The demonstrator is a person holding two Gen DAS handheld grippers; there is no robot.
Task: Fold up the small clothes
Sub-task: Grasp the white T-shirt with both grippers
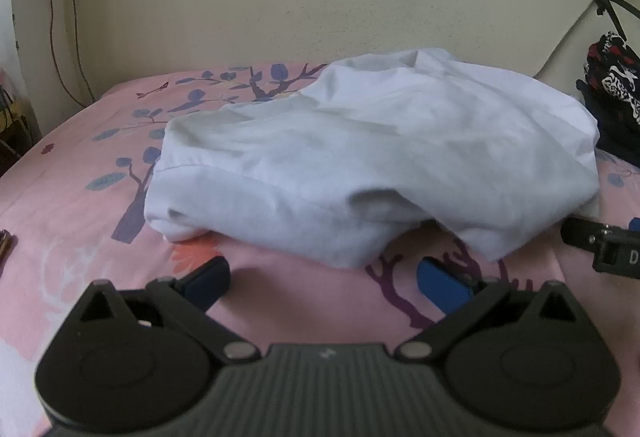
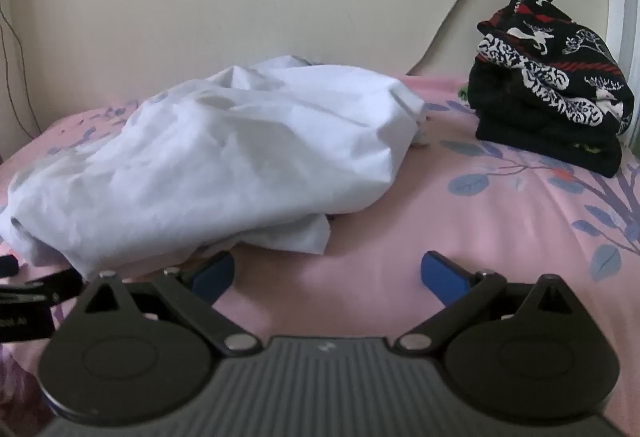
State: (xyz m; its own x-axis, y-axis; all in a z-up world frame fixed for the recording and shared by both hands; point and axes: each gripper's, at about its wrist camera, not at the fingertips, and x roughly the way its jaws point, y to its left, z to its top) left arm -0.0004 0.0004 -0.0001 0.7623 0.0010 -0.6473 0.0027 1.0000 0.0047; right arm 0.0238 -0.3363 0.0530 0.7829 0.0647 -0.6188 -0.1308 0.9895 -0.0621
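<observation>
pink bedsheet (image 2: 460, 221), rumpled white garment (image 1: 372, 157) lying crosswise, both grippers' jaws apart

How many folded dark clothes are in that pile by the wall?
3, I think: a patterned one on top, two plain black ones beneath. More may be hidden behind. The pile sits right of the white garment.

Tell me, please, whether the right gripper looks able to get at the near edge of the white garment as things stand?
Probably yes. The right gripper has its jaws open and empty, and the white garment lies crumpled just ahead, to its left, on the pink bedsheet. Nothing blocks the way; the folded dark stack sits well off to the right.
</observation>
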